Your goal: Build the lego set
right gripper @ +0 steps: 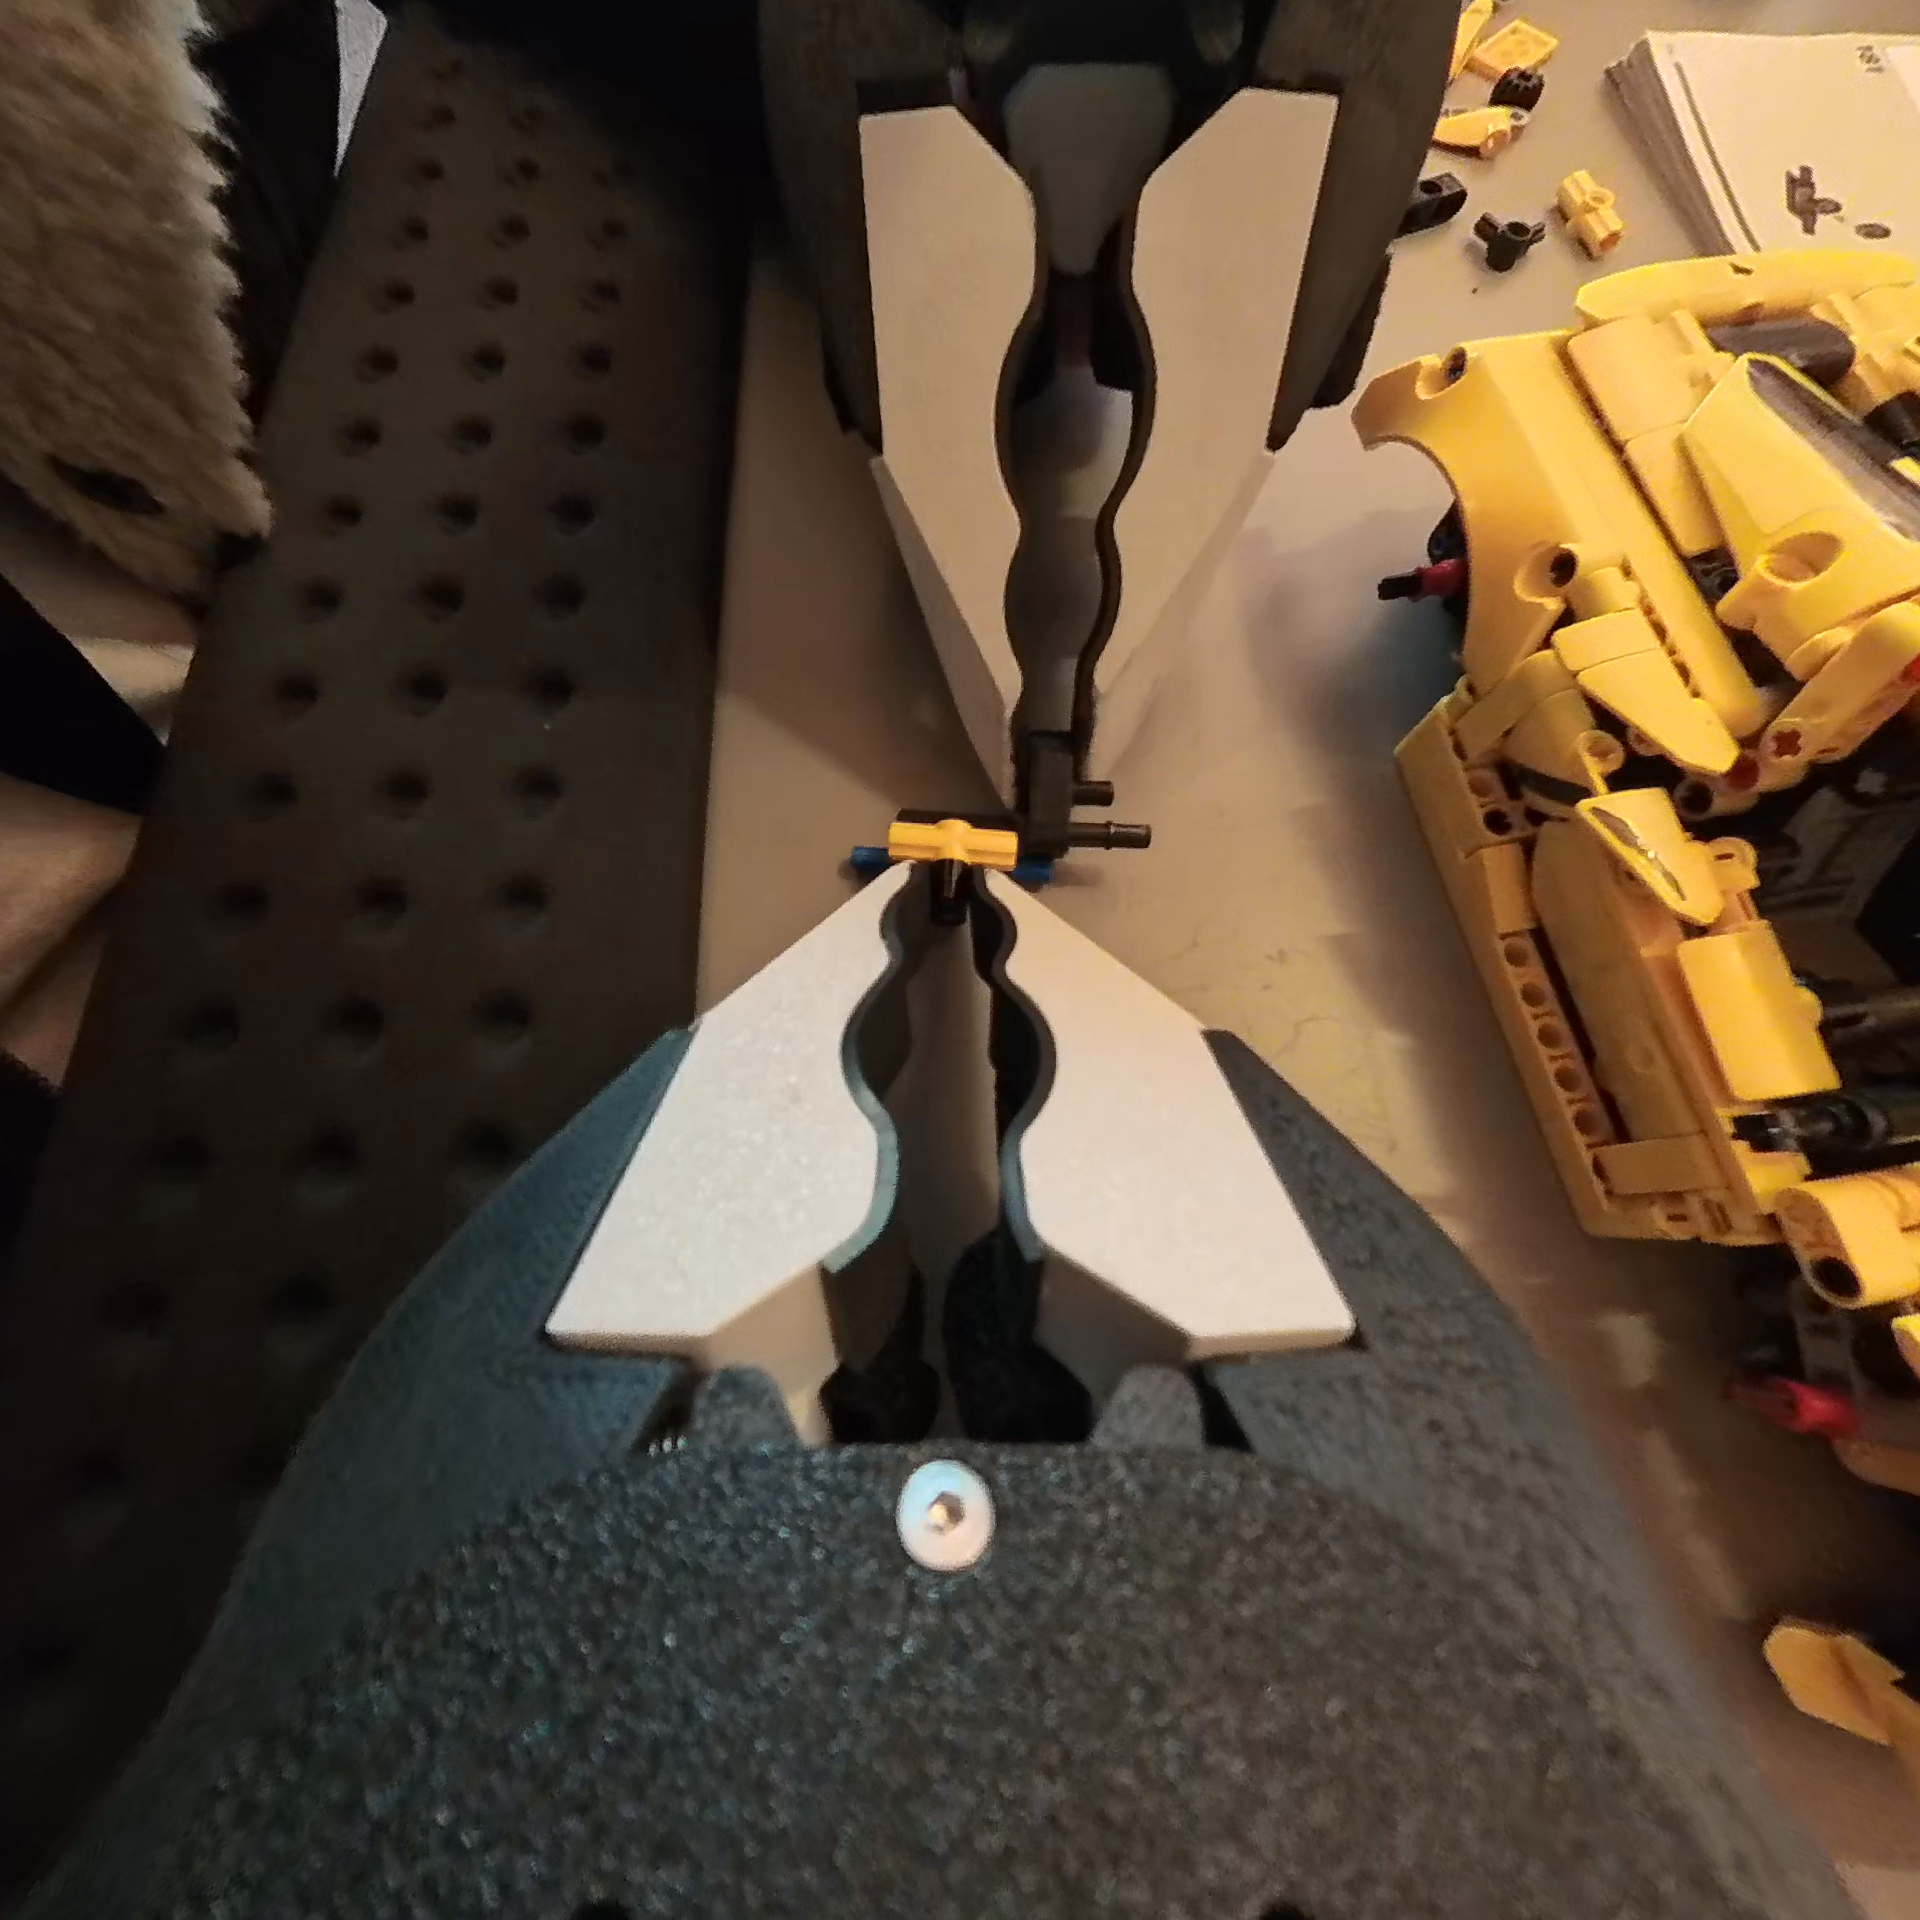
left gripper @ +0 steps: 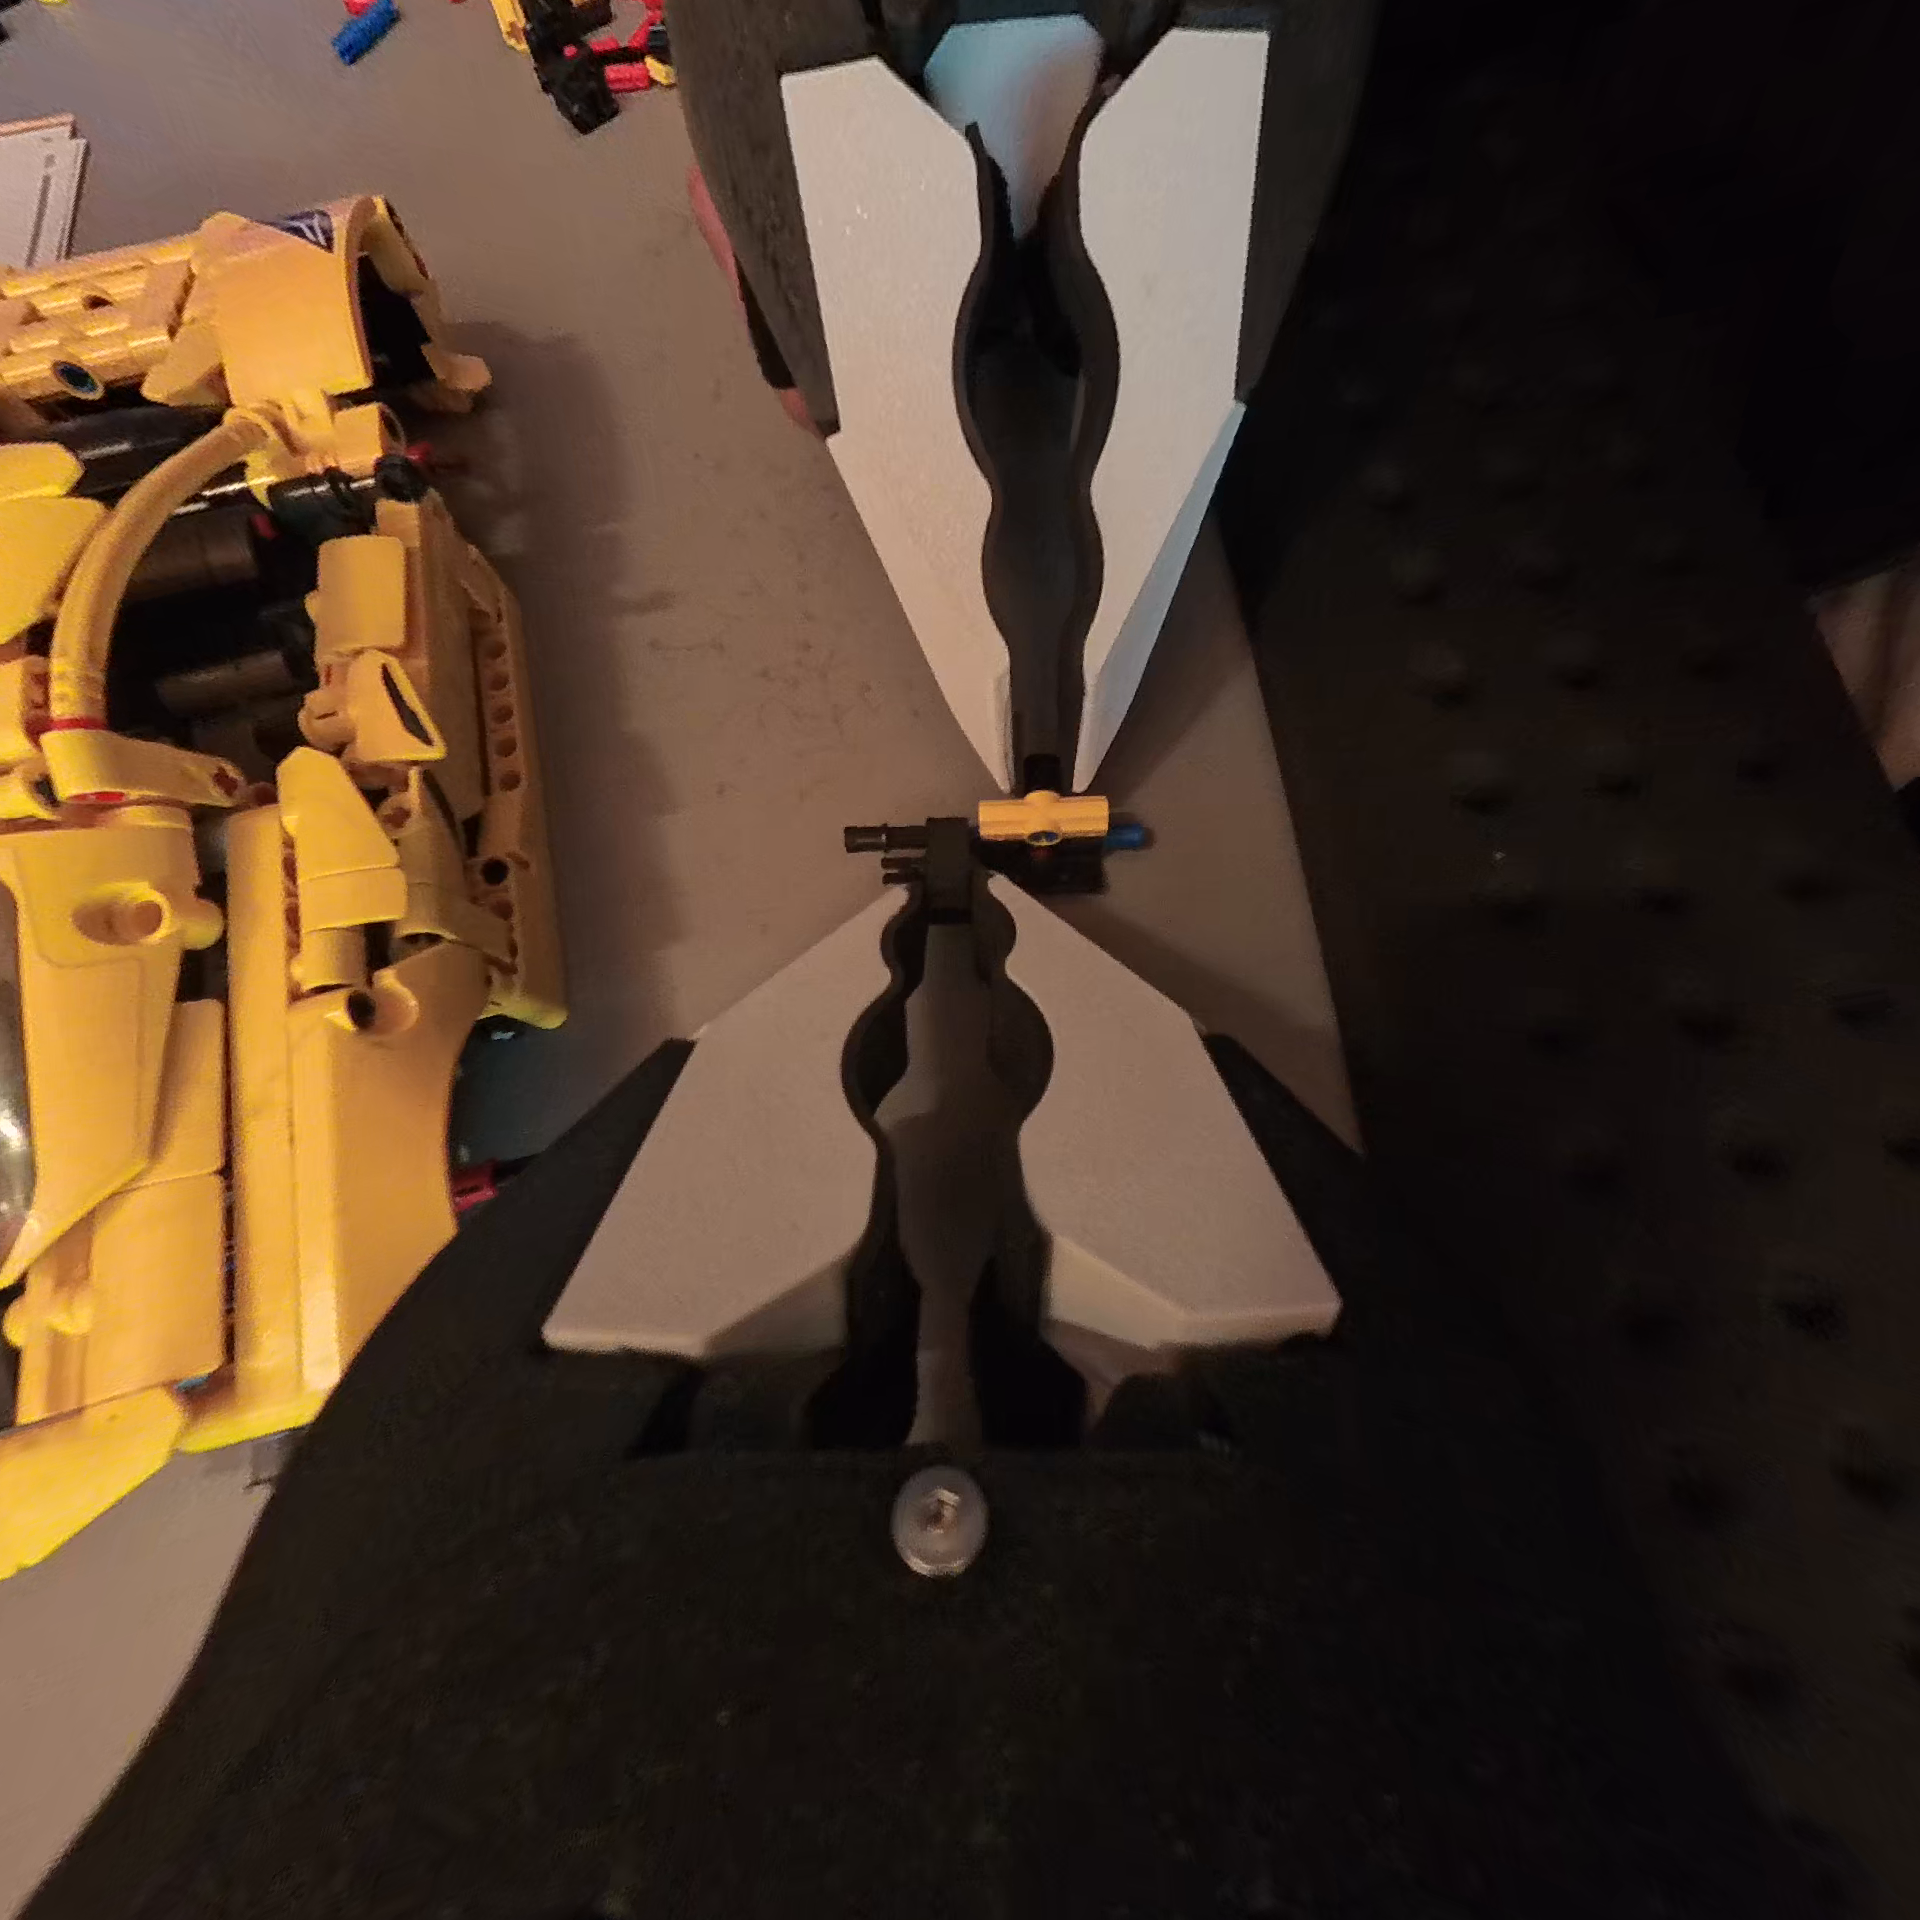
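Nearby, yellow lego model (right gripper: 1683, 831) beside claws.

Left tongs (left gripper: 945, 894) pinch a black connector (left gripper: 940, 857) mid-frame, meeting the right tongs' (left gripper: 1044, 774) yellow piece (left gripper: 1044, 818); yellow model (left gripper: 260, 831) at left.

Left gripper (left gripper: 945, 904), right gripper (right gripper: 951, 894) tip-to-tip (jaws closed).

Yellow model (left gripper: 260, 831) beside bare tabletop (left gripper: 707, 644)
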`<control>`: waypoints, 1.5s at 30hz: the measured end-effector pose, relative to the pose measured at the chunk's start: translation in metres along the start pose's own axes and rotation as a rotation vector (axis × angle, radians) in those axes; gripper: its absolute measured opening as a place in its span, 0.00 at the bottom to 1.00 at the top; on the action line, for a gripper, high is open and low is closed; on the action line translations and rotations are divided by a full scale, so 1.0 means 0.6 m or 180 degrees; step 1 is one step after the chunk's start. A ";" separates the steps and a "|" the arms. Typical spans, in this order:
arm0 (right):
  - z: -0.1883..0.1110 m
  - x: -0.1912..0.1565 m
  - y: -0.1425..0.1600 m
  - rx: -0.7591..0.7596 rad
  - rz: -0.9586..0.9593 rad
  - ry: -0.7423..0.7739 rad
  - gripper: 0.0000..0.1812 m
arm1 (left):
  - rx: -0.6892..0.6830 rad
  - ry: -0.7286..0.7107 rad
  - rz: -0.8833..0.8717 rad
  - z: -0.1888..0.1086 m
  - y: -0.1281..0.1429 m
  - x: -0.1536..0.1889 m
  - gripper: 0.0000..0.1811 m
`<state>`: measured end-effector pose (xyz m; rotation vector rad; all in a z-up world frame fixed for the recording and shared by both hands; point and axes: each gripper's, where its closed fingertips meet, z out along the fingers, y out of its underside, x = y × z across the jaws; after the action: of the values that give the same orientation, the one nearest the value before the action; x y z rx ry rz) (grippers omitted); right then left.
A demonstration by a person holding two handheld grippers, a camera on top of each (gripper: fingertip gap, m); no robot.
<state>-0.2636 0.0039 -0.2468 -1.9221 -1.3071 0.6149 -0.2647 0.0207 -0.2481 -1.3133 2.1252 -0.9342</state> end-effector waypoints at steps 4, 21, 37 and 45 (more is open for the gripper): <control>0.000 -0.001 0.000 -0.0007 -0.0020 -0.0019 0.03 | -0.0033 -0.0045 0.0024 0.002 0.001 -0.001 0.04; 0.001 0.001 -0.001 0.0026 0.0075 -0.0033 0.03 | 0.0151 0.0071 -0.0137 0.001 -0.011 0.003 0.04; -0.007 0.002 -0.014 0.0185 0.0077 0.0027 0.08 | 0.0136 -0.0073 -0.0031 -0.004 -0.014 -0.004 0.04; -0.022 0.025 -0.031 0.0405 0.0215 0.0209 0.13 | 0.0175 -0.0176 0.0061 -0.008 -0.020 -0.009 0.04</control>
<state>-0.2596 0.0182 -0.2241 -1.8725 -1.1388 0.6474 -0.2589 0.0230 -0.2359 -1.2749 2.0522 -0.9311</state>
